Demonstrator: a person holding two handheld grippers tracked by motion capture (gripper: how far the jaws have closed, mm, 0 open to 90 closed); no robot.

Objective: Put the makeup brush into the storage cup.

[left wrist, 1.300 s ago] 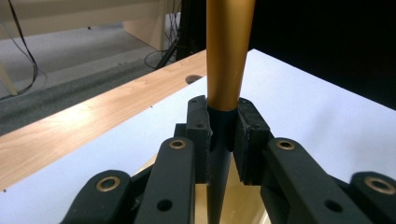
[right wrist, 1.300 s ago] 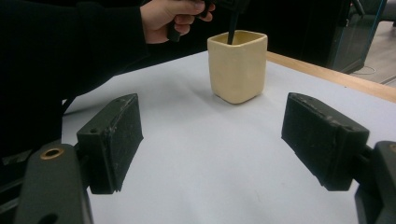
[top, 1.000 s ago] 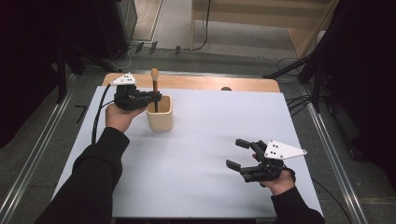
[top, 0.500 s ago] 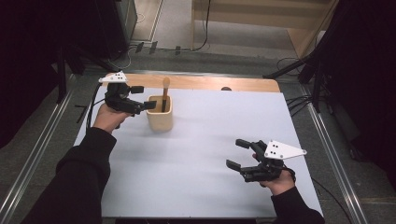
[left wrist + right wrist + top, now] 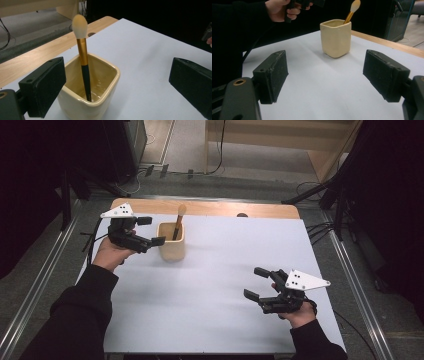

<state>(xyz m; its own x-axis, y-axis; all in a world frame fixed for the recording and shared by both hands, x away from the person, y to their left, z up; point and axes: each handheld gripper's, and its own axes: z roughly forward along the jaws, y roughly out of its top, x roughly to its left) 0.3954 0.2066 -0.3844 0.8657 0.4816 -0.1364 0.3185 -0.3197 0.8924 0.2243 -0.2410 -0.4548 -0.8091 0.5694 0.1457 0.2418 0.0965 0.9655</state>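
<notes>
A cream square cup (image 5: 172, 251) stands at the back left of the white table top (image 5: 220, 270). A makeup brush (image 5: 178, 222) with a black and gold handle and a pale tip leans inside it, tip up. My left gripper (image 5: 151, 231) hovers just left of the cup. Its jaws have just been opening and now stand wide, with nothing between them. In the left gripper view the cup (image 5: 75, 105) and brush (image 5: 83, 60) sit close ahead of the open jaws. My right gripper (image 5: 255, 283) rests open near the front right, far from the cup (image 5: 335, 40).
A wooden strip (image 5: 210, 209) runs along the table's far edge, with a small dark hole in it. Metal rails (image 5: 45, 285) flank both sides. Cables lie on the floor beyond the table. The white sheet's middle is bare.
My left gripper let go of the brush, opened wide and drew back to the left of the cup. The brush now leans in the cup. The right gripper stayed put.
</notes>
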